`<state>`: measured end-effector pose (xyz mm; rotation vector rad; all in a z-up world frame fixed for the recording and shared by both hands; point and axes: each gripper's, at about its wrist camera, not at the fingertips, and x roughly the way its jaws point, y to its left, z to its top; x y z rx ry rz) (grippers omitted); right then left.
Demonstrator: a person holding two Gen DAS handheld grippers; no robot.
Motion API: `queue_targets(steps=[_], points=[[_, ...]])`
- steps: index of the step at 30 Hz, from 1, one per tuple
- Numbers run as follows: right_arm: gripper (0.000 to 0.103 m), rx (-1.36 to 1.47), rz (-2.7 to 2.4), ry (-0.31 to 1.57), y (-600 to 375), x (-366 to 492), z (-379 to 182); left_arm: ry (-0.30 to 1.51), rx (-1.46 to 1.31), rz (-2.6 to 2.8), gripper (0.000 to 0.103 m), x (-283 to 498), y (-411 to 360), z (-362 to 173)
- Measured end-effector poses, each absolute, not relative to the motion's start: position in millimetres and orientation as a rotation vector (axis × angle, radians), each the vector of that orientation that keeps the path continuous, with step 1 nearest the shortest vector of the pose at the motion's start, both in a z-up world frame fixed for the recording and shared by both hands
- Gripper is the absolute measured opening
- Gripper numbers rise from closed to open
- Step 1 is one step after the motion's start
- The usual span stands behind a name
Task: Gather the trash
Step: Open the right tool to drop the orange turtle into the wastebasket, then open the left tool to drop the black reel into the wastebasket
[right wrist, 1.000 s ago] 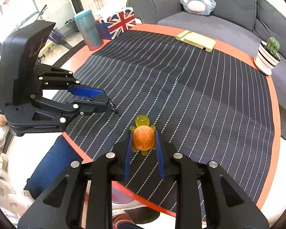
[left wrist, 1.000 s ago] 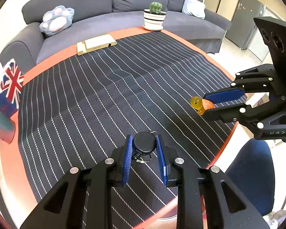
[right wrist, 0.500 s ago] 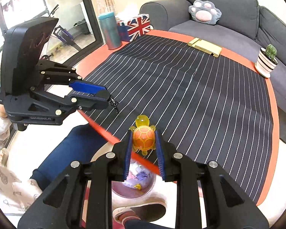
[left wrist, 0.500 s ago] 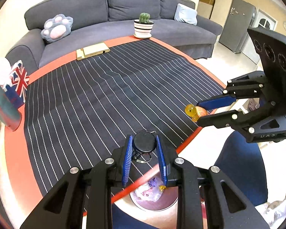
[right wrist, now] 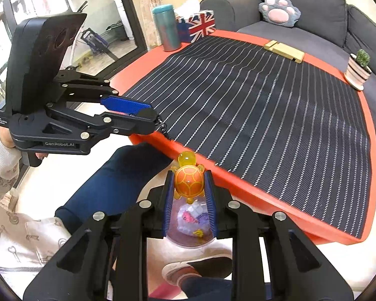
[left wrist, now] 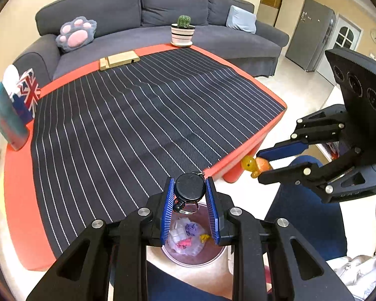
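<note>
- Our left gripper (left wrist: pixel 190 190) pinches a black round reel (left wrist: pixel 190 188) between its blue pads, a clip and ring hanging under it
- Our right gripper (right wrist: pixel 189 184) is clamped on an orange turtle (right wrist: pixel 189 181), its yellow head poking out past the tips
- Both hang beyond the near edge of the red table (left wrist: pixel 20 200), above the bin (left wrist: pixel 195 258) on the floor, which already holds crumpled wrappers (white, purple, pink, yellow)
- On the table: a striped dark mat (left wrist: pixel 143 125), a wooden block (left wrist: pixel 119 60), a potted cactus (left wrist: pixel 183 31), a teal cup (right wrist: pixel 166 27), a flag tissue box (right wrist: pixel 200 25); a grey sofa (left wrist: pixel 163 7) with a paw cushion (left wrist: pixel 76 33) stands behind
- A person's blue-trousered knee (right wrist: pixel 112 175) sits just beside the bin; nothing lies between the held things and the bin
- A second ago both grippers were over the mat and no bin showed; since then we have drawn back past the edge, grips unchanged
</note>
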<state>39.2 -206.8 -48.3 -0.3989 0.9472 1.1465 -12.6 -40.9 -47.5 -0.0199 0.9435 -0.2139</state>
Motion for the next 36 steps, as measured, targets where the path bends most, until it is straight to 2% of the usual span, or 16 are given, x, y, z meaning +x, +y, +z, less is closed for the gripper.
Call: queue_targets(steps=[6, 7, 8, 10, 13, 26, 36], points=[[0.025, -0.410, 1.176, 0.963, -203, 27, -54, 0.947, -0.035, -0.211, 0.025, -24, -39, -49], [0.034, -0.409, 1.175, 0.962, -203, 27, -54, 0.947, -0.036, -0.209, 0.025, -24, -38, -49], [0.056, -0.403, 1.168, 0.957, -203, 27, -54, 0.946, -0.037, -0.207, 0.025, -24, -37, -49], [0.078, -0.382, 1.149, 0.938, -204, 29, -52, 0.947, -0.037, -0.206, 0.025, -25, -37, -49], [0.088, -0.355, 1.119, 0.930, -207, 33, -48, 0.951, -0.038, -0.207, 0.025, -25, -36, -51], [0.096, -0.334, 1.055, 0.955, -211, 40, -51, 0.965, -0.040, -0.223, 0.025, -27, -40, -54], [0.097, -0.318, 1.027, 0.952, -219, 41, -45, 0.972, -0.032, -0.240, 0.025, -27, -47, -56]])
